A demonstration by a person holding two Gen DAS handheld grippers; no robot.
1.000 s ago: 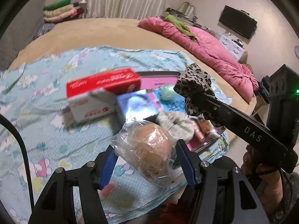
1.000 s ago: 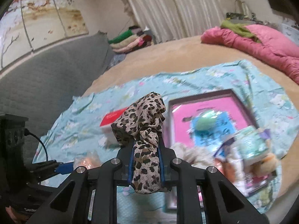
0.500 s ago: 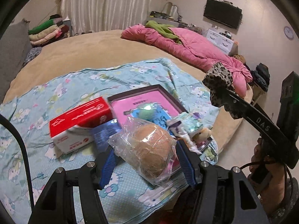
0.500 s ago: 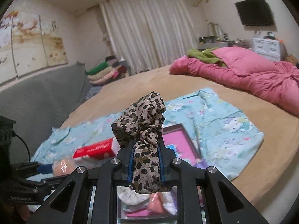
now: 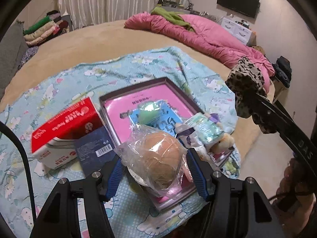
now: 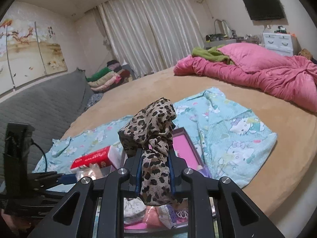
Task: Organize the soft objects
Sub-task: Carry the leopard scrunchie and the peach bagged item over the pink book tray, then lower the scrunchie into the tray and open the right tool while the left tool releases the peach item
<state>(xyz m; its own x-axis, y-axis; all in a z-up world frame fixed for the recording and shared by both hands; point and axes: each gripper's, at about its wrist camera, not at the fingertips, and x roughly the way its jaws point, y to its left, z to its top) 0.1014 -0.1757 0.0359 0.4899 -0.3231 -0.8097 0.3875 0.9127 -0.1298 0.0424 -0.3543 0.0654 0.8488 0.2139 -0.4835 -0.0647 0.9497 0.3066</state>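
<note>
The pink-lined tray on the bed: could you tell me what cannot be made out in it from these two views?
- Left wrist view: the tray's near contents sit behind the bagged bun held in the left gripper.
- Right wrist view: the leopard-print cloth and right gripper cover most of it.
- The small print on its pink lining is too small to read.

Your bagged bun [image 5: 158, 158] hides the near part of the pink-lined tray [image 5: 138, 83], the leopard-print cloth [image 6: 154, 138] covers your right gripper's [image 6: 155, 168] pads, and the red box's [image 5: 67, 123] lettering blurs.
</note>
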